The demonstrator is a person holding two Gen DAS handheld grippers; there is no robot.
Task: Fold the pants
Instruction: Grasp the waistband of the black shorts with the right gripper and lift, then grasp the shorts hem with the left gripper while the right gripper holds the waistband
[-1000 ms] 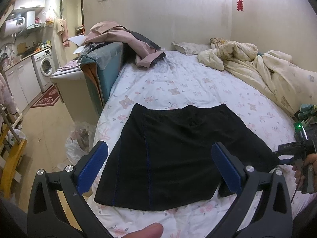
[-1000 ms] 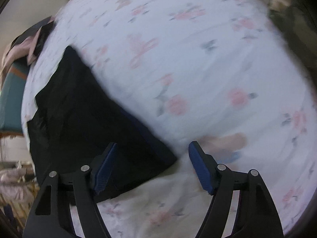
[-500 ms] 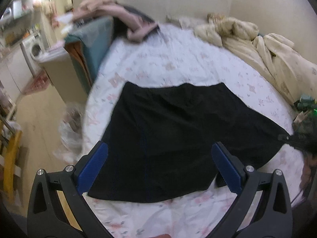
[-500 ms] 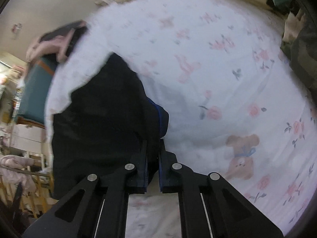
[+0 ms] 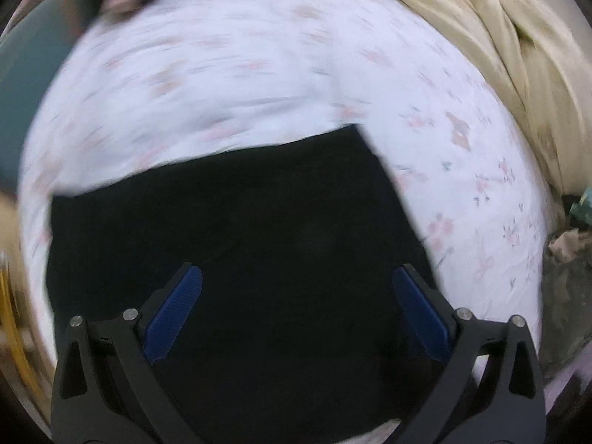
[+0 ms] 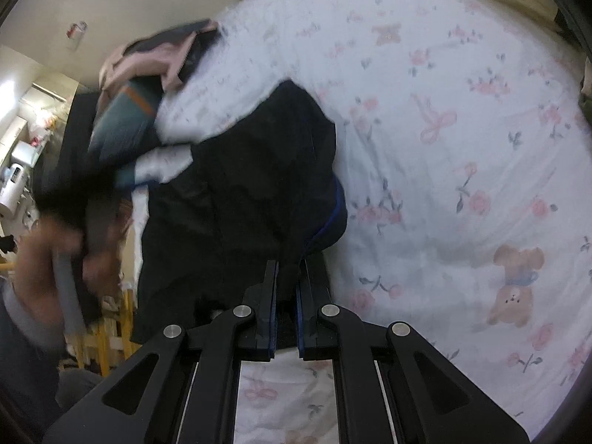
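Black shorts with blue side stripes (image 5: 240,229) lie on a white floral bedsheet (image 5: 222,74). My left gripper (image 5: 296,288) is open, low over the near part of the shorts, its blue pads (image 5: 174,307) apart above the black cloth. My right gripper (image 6: 286,270) is shut on the shorts' right leg hem and holds it raised, so the cloth (image 6: 259,185) bunches and folds leftward over the rest. The view from the left wrist is blurred.
A cream duvet (image 5: 499,37) is heaped along the far right of the bed. Pink and dark clothes (image 6: 159,59) and a teal cushion (image 6: 118,125) lie at the bed's far left edge. A person's blurred hand (image 6: 44,259) is at the left.
My right gripper closed on the shorts' right leg hem and lifted it leftward. My left gripper dropped forward and down, close over the shorts, staying open.
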